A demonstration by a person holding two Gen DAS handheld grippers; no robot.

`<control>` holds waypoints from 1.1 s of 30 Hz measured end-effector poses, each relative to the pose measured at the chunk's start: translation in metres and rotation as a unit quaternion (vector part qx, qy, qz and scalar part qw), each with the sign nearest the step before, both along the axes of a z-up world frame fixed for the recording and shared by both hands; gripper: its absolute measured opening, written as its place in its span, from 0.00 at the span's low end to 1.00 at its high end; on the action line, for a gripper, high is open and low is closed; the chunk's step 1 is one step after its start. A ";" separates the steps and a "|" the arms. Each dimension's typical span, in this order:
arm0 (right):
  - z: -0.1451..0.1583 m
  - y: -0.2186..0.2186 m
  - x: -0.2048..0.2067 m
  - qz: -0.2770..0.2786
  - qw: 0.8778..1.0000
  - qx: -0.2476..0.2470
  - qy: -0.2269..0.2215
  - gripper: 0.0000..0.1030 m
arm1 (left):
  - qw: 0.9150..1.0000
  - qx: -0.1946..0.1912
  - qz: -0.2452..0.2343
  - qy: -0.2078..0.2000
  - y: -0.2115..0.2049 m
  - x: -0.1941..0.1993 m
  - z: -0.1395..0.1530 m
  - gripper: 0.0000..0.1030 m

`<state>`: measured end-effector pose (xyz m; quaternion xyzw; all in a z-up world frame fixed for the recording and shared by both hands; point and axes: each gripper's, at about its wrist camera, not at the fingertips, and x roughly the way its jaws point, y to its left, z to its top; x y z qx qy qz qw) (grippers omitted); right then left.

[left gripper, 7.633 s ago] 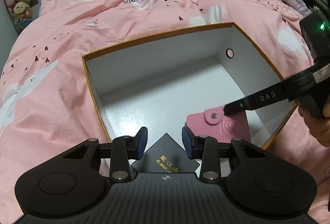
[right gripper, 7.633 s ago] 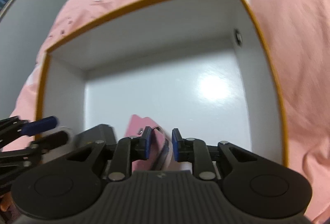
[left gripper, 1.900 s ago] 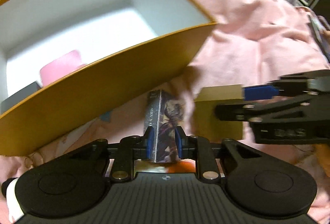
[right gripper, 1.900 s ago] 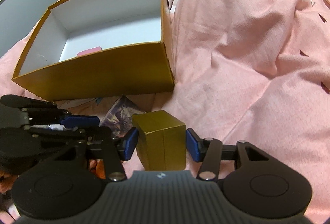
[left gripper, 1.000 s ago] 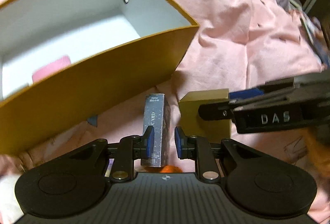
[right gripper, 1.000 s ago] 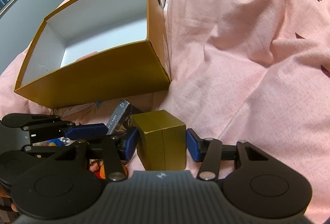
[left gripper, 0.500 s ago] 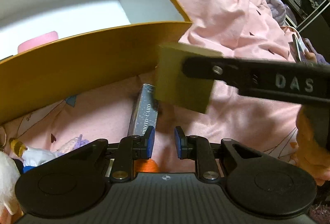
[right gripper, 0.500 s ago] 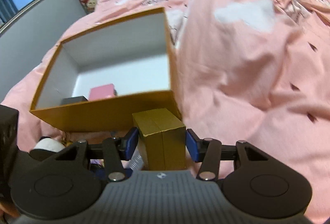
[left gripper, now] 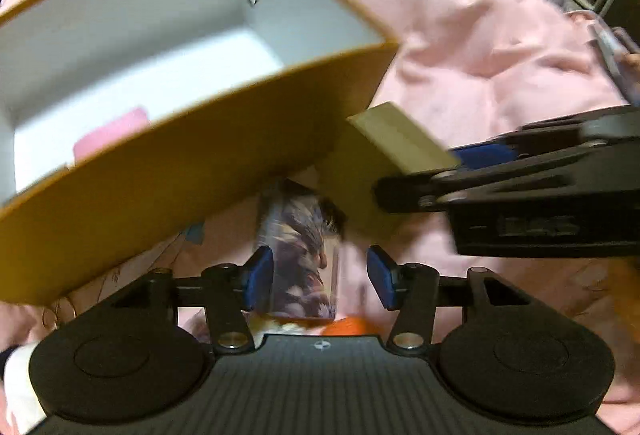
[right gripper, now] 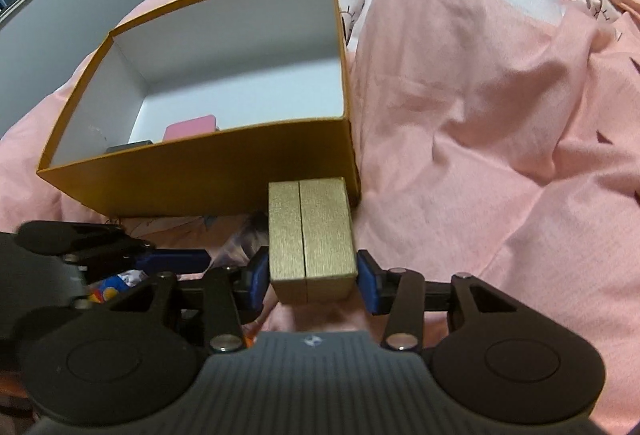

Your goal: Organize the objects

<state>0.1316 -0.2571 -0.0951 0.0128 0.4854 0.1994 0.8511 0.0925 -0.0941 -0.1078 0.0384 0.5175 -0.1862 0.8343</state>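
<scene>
Right gripper [right gripper: 312, 281] closing on gold box [right gripper: 310, 235], beside storage box [right gripper: 208, 171]

I see a large open cardboard box [right gripper: 208, 171], mustard-orange outside and white inside, resting on the pink bed cover, with a flat pink wallet [right gripper: 190, 127] and a dark grey item [right gripper: 128, 147] lying on its floor by the near wall. Just in front of that wall, my right hand-held gripper [right gripper: 312, 277] holds a small gold textured box [right gripper: 310, 235] with a centre seam, raised and tilted. Below and beside it lies a printed, foil-wrapped card pack [left gripper: 298, 255] on the bed, between the opening jaws of my left hand-held gripper [left gripper: 320, 277].
</scene>
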 end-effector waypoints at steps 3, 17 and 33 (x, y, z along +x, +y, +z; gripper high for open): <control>-0.003 0.001 0.000 0.001 1.000 -0.001 0.004 0.45 | 0.999 -0.016 0.025 0.020 0.010 0.007 -0.011 0.59; -0.013 0.004 -0.008 0.033 0.998 -0.039 0.023 0.46 | 0.995 -0.047 0.059 0.072 0.029 0.033 -0.037 0.68; 0.003 -0.005 -0.004 0.023 0.999 -0.018 0.016 0.53 | 0.996 -0.076 0.004 0.051 0.023 0.013 0.001 0.25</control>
